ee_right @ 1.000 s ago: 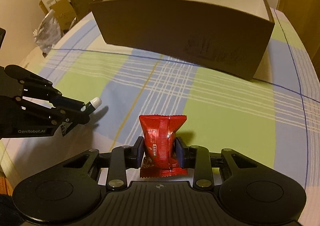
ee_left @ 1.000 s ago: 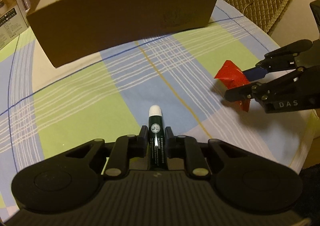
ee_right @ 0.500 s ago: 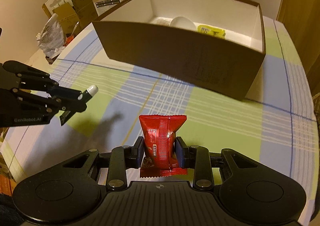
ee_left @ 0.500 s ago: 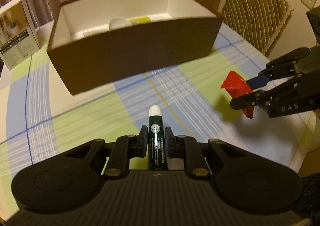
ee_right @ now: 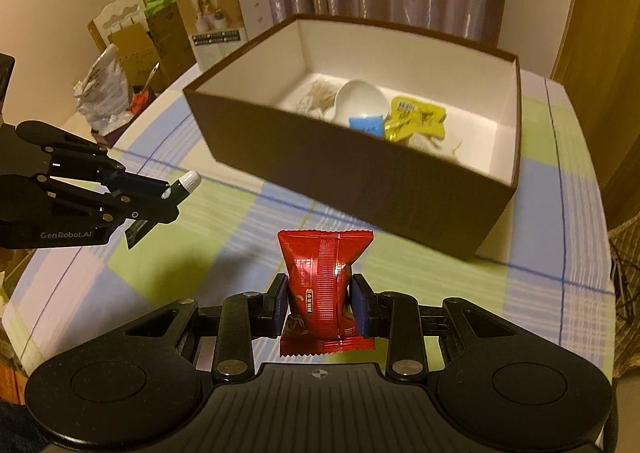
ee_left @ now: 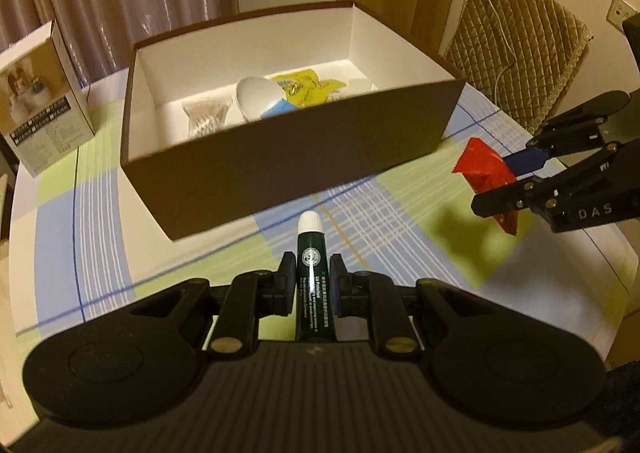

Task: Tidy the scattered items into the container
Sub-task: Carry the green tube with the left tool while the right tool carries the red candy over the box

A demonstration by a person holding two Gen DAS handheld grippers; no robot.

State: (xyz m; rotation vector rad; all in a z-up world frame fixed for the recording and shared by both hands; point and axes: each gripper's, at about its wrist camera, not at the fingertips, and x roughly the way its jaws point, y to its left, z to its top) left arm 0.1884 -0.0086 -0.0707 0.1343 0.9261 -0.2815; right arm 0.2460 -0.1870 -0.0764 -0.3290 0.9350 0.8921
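Above checked tablecloth, both grippers loaded, short of brown cardboard box at frame centre.

Left gripper: pads nearly together, clamped on slim dark green tube with white cap; small print "Lip Protector". Right gripper: part-open, pinching crinkled glossy red foil packet; housing marked "DAS". Inside white-lined box: white spoon, yellow sachet, blue wrapper.

Tabletop under a blue, green and white checked cloth, open brown box resting on it, printed carton left of the box
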